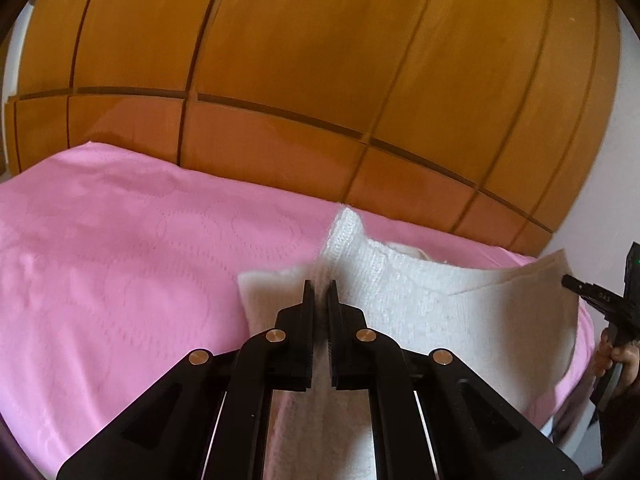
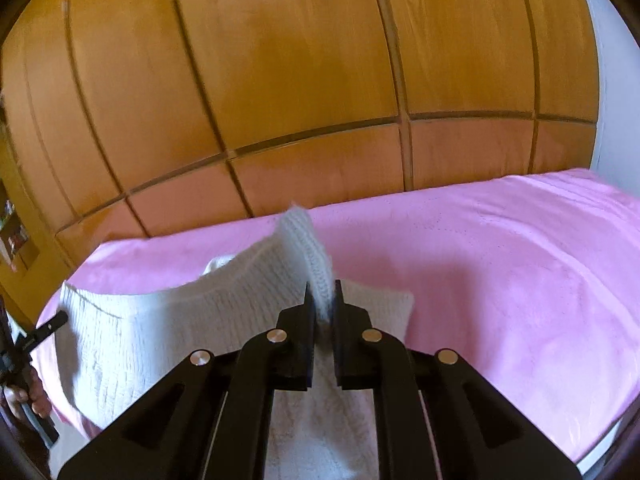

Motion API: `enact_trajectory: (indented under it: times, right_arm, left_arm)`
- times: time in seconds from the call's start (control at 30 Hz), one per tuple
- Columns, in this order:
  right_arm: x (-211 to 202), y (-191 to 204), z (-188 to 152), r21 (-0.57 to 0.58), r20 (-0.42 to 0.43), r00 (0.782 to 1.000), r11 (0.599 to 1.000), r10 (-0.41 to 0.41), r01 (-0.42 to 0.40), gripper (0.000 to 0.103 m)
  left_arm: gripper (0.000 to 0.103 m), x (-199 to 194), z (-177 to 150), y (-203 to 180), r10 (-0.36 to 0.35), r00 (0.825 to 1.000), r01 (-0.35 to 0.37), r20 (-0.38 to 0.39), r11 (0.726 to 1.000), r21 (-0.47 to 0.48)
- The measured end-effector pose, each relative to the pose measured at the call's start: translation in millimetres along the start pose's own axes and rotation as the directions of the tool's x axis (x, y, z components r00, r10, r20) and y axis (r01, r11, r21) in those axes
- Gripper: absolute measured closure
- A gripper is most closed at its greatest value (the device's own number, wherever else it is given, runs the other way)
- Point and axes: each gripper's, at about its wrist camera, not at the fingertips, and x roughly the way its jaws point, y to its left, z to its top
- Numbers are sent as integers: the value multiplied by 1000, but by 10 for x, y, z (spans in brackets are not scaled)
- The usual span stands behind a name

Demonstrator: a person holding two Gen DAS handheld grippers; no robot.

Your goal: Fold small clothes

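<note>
Left gripper (image 1: 320, 286) clamped on knit edge of white sweater (image 1: 420, 304), fabric pinched between pads. Right gripper (image 2: 322, 286) likewise closed on opposite edge of same sweater. Sweater lifted at both held corners, stretched between grippers, lower part draping onto pink bedspread (image 1: 120, 248). Wooden wardrobe (image 1: 300, 60) directly behind bed. Hand (image 1: 622, 360) holds right gripper's handle, seen at left view's edge.
</note>
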Motion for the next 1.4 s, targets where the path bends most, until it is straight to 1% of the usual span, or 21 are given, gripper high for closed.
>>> enact_trajectory:
  times: [0.13,0.23,0.4,0.47,0.5,0.53,0.57,0.6,0.67,0.73,0.8,0.9,0.97,1.0,1.03,1.07,1.1,1.13,1.17,1.27,1.4]
  right_arm:
    - [488,-75,191,11,-34,998,998,-60,61,97]
    - [938,-167,167,32,-95,988,992,-119,122,97]
    - [1520,-296,-53,31,-218,959,981,-180,192,97]
    - [1580,-315,-113,27,-230,956,980,-185,196,94]
    - [1559,-316,-106,22,-219,957,980,-189,198,89]
    - [1506,-305,-115,16,-205,959,979,-196,203,79]
    - [1453,-297,-95,9,-186,960,977,-209,214,71]
    - [1360,-279,-67,3,-156,961,973,-228,231,55]
    - [1153,-197,-34,1,-91,970,974,-225,226,51]
    - [999,-24,-41,-4,-67,988,990,-139,139,46]
    - [993,219,-107,-20,-106,994,1000,-15,13,46]
    - [1118,627,-247,-94,-176,981,991,79,-96,50]
    - [1318,844,-342,-131,-245,964,982,100,-136,57]
    - [1407,890,-371,-141,-274,957,980,99,-142,61]
    - [1489,938,-420,-152,-303,949,978,90,-141,65]
    - [1546,967,-487,-158,-312,947,978,82,-136,71]
    - [1564,975,-495,-158,-315,945,977,85,-141,77]
    - [1579,976,-490,-160,-317,944,976,88,-145,90]
    - [1572,976,-473,-160,-316,944,976,91,-148,97]
    - [1497,999,-399,-171,-288,954,975,89,-143,99]
    - [1353,1101,-245,-180,-207,974,975,91,-129,99]
  left_arm:
    - [99,448,224,4,46,998,-46,-32,999,11]
    - [99,893,256,37,98,990,-97,-100,995,19]
    - [99,1482,116,118,199,953,-192,-228,980,53]
    - [98,1570,90,180,197,942,-194,-272,980,36]
    - [91,1539,102,204,204,941,-206,-270,978,22]
    - [73,1487,124,207,229,938,-233,-261,972,19]
    - [62,1442,150,210,248,935,-252,-252,967,17]
    - [46,1346,180,205,267,937,-273,-226,962,3]
    - [46,1168,224,158,222,959,-230,-176,973,-26]
    - [46,1017,233,5,136,980,-139,-148,990,-7]
    - [46,946,184,-157,67,988,-63,-137,997,36]
    - [46,1050,61,-403,18,983,0,-182,995,97]
    - [46,1191,-45,-574,3,972,27,-235,992,124]
    - [46,1315,-105,-615,1,958,38,-286,991,130]
    - [51,1383,-145,-626,9,952,33,-307,991,133]
    - [59,1433,-182,-637,10,949,35,-316,990,138]
    - [72,1459,-215,-650,18,950,31,-313,988,149]
    - [88,1455,-215,-647,23,953,24,-302,988,151]
    - [95,1433,-196,-635,23,959,18,-284,990,140]
    - [99,1362,-135,-592,15,973,9,-231,995,104]
    - [99,1411,30,-679,39,981,-16,-188,993,118]
